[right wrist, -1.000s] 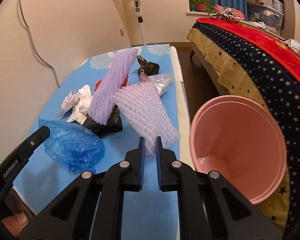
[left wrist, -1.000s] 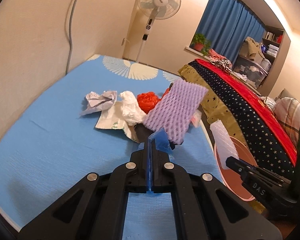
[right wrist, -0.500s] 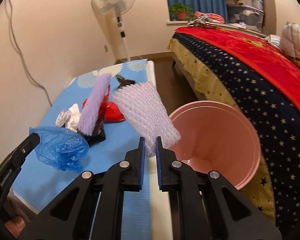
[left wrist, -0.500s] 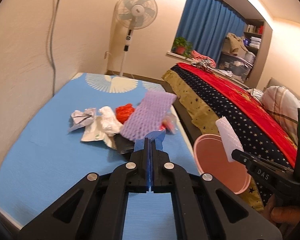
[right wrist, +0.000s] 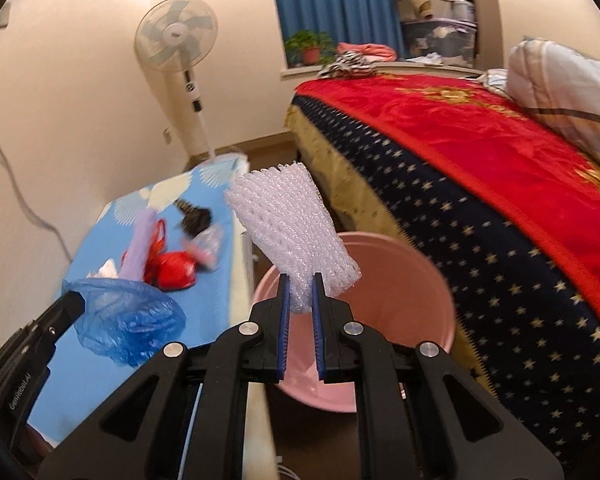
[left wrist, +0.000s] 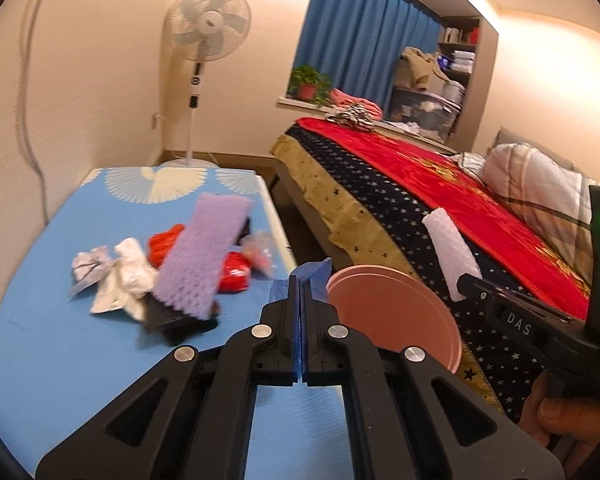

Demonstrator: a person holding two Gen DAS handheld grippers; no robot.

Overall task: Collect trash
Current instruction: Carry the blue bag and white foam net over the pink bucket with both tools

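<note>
The white foam net (right wrist: pixel 290 236) stands up out of the right gripper (right wrist: pixel 300 298), whose jaws are nearly closed and pinch its lower end, above the near rim of the pink bucket (right wrist: pixel 412 280) that sits on the floor between the blue mattress (left wrist: pixel 60 340) and the bed (right wrist: pixel 500 184). The blue plastic bag (right wrist: pixel 130 320) hangs from the left gripper (left wrist: pixel 302 294), its jaws fully closed on a corner of the plastic, over the mattress's bucket-side edge. The purple foam net (left wrist: pixel 204 256), red bag (right wrist: pixel 176 272) and crumpled paper (left wrist: pixel 112 280) lie mid-mattress, well apart from both grippers.
</note>
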